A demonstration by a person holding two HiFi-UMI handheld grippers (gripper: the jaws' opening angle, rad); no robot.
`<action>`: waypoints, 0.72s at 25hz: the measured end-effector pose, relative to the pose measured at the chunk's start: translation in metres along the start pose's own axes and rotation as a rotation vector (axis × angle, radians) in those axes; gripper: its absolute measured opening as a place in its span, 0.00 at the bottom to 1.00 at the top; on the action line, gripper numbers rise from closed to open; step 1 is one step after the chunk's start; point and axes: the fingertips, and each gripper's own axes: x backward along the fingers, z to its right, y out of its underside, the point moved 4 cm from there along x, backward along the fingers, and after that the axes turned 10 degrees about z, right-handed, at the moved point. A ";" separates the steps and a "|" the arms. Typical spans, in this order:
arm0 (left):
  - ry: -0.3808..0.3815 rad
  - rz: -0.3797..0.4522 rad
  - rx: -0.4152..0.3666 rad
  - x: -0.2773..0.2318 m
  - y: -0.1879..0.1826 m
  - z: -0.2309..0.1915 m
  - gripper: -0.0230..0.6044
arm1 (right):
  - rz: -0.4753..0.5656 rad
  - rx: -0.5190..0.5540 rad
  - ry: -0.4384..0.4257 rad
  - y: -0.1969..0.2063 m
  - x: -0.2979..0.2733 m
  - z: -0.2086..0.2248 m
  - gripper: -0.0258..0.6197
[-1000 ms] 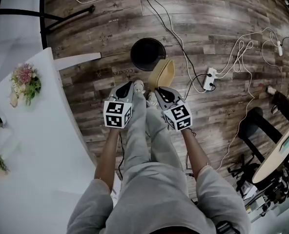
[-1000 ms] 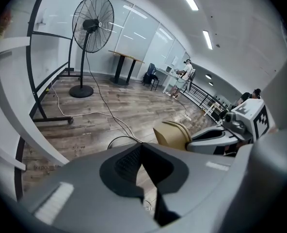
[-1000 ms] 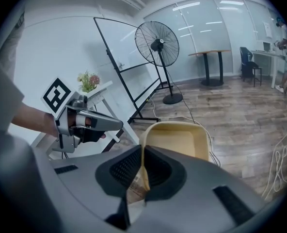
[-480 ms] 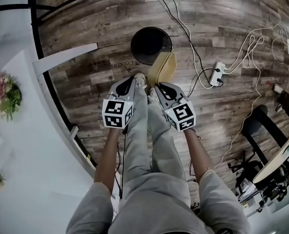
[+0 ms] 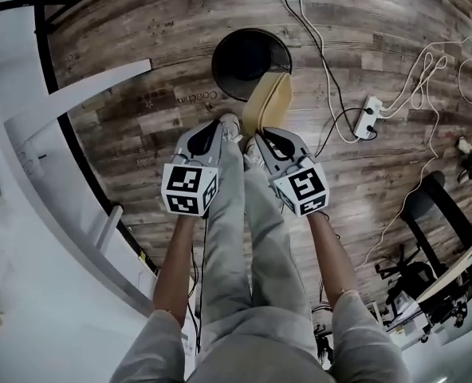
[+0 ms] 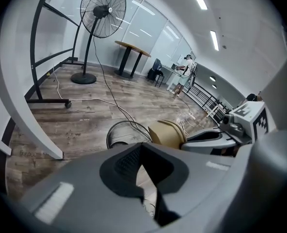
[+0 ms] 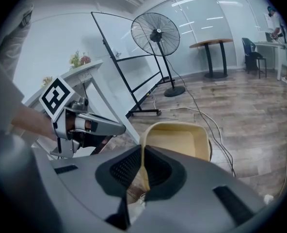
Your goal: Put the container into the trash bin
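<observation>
A black round trash bin [image 5: 248, 50] stands on the wooden floor ahead of the person's feet. The tan, tray-like container [image 5: 268, 102] is tilted on edge, and its far end overlaps the bin's near rim. My right gripper [image 5: 256, 140] is shut on the container's near rim; in the right gripper view that thin rim [image 7: 142, 171] sits pinched between the pads. My left gripper [image 5: 220, 126] hangs just left of it, shut and empty. In the left gripper view the bin [image 6: 121, 132] lies beyond the jaws, with the container [image 6: 165, 132] to its right.
A white table [image 5: 29, 238] on a black frame fills the left side. White cables and a power strip [image 5: 370, 106] lie on the floor to the right of the bin. A standing fan [image 6: 102, 13] is farther off. The person's legs and shoes [image 5: 230, 123] are under both grippers.
Both grippers have sunk together toward the floor with the container in the right one. The bin and floor look larger, and the container's far end overlaps the bin's rim more.
</observation>
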 end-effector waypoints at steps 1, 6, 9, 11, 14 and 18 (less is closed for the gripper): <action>0.000 0.001 0.001 -0.002 0.004 -0.002 0.05 | -0.001 0.003 -0.003 0.004 -0.002 0.001 0.09; 0.006 -0.002 -0.003 -0.013 0.022 -0.008 0.05 | -0.005 0.004 -0.011 0.023 -0.011 0.006 0.08; 0.012 -0.010 -0.008 -0.018 0.032 -0.012 0.05 | -0.009 0.001 -0.017 0.034 -0.017 0.007 0.08; 0.009 -0.012 0.000 -0.021 0.039 -0.017 0.05 | -0.010 0.000 -0.021 0.041 -0.024 0.007 0.08; 0.005 -0.015 0.018 -0.026 0.048 -0.019 0.05 | -0.011 -0.001 -0.024 0.050 -0.029 0.010 0.08; 0.009 -0.022 0.024 -0.029 0.054 -0.022 0.05 | -0.015 -0.002 -0.033 0.054 -0.037 0.011 0.09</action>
